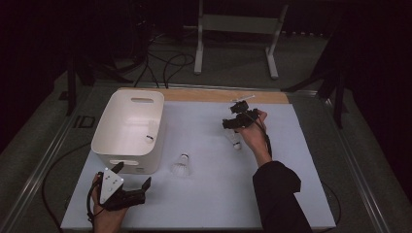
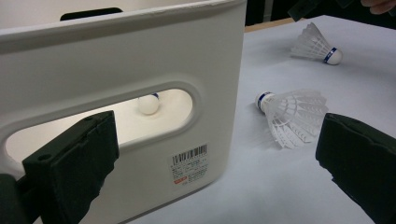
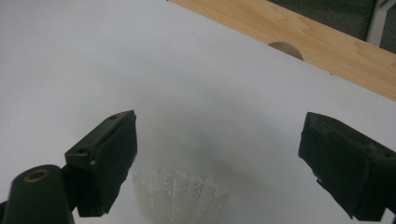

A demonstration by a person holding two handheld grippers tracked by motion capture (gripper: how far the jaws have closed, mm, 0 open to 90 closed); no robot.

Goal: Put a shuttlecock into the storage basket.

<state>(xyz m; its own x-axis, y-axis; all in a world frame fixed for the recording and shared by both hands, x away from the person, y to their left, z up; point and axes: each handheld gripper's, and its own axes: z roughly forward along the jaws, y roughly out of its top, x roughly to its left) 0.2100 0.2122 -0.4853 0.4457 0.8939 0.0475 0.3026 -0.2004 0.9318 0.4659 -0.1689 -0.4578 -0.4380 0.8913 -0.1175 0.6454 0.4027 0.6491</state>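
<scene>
The left gripper (image 1: 132, 178) is waiting near the table edge, jaws apart and empty, beside the white bin (image 1: 127, 127). Farther away, the right gripper (image 3: 217, 154) is hovering with its jaws apart, just over a shuttlecock (image 3: 180, 196) lying on the table (image 1: 209, 194).

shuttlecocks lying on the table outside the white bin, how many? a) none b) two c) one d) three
b: two lie on the table, one shuttlecock beside the white bin and another by the right gripper; a third sits inside the bin.
</scene>
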